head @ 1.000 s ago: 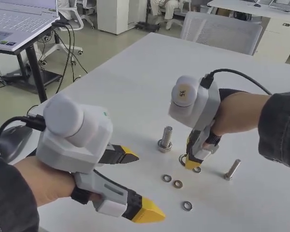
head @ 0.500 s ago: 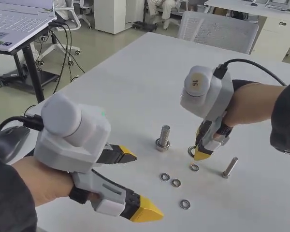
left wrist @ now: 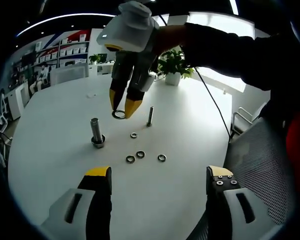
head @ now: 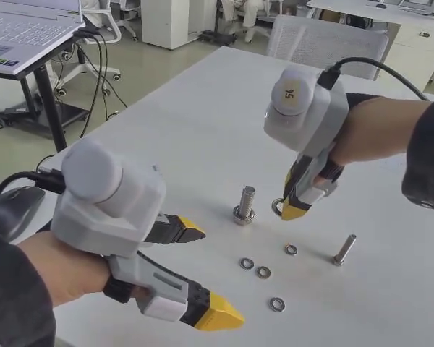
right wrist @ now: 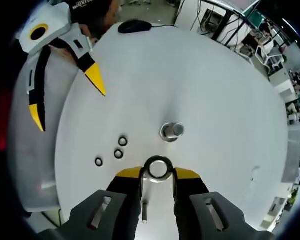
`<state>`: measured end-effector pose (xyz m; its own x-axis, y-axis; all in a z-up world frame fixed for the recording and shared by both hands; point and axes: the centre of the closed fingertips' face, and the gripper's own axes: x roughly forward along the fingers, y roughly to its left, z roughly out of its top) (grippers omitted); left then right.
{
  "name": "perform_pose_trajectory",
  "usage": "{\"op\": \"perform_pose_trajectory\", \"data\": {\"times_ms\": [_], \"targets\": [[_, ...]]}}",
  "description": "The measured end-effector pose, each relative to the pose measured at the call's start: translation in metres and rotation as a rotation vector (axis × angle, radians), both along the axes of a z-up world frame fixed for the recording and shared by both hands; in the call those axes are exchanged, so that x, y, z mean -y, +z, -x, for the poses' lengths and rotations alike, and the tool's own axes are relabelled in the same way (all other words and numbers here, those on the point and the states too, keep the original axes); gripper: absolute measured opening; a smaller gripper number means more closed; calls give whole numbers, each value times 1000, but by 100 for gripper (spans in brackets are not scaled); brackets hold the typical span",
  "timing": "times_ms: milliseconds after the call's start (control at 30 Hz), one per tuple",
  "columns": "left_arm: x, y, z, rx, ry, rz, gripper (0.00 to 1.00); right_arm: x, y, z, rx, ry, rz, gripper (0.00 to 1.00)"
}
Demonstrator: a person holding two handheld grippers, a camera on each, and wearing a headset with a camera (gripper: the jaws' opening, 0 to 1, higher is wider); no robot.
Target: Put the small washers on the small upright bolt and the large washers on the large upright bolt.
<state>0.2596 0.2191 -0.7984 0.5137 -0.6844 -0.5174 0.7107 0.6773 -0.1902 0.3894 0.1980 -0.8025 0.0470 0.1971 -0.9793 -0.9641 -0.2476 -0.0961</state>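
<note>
I counted two bolts on the table [head: 202, 108]: an upright bolt [head: 247, 204] at mid-frame and a lying bolt [head: 344, 250] to its lower right. Four small washers [head: 247, 264] lay loose below them. The right tool [head: 288, 211] pinched one large washer [head: 277, 207] just right of the upright bolt. The left tool [head: 210, 275] stayed spread and empty at lower left. Since half a second earlier, the right tool had risen with its washer, nearer that bolt.

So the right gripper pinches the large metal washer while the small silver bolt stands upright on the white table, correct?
No. The head view shows the small silver bolt lying on its side on the white table; the right gripper does pinch the large metal washer.
</note>
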Motion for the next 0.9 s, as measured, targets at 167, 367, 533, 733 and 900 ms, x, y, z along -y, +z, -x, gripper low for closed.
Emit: {"op": "perform_pose_trajectory", "data": {"times_ms": [167, 367, 533, 733, 900], "targets": [[0, 0, 0, 3, 5, 3, 77, -11, 7, -1, 15, 23, -12, 24], [0, 0, 0, 4, 8, 5, 77, -21, 11, 0, 24, 43, -20, 24], [0, -1, 1, 5, 9, 3, 77, -30, 11, -2, 30, 57, -26, 24], [1, -2, 1, 4, 9, 2, 77, -37, 11, -4, 33, 66, -31, 24], [1, -2, 1, 3, 10, 5, 77, -42, 9, -4, 30, 70, -27, 24]]}}
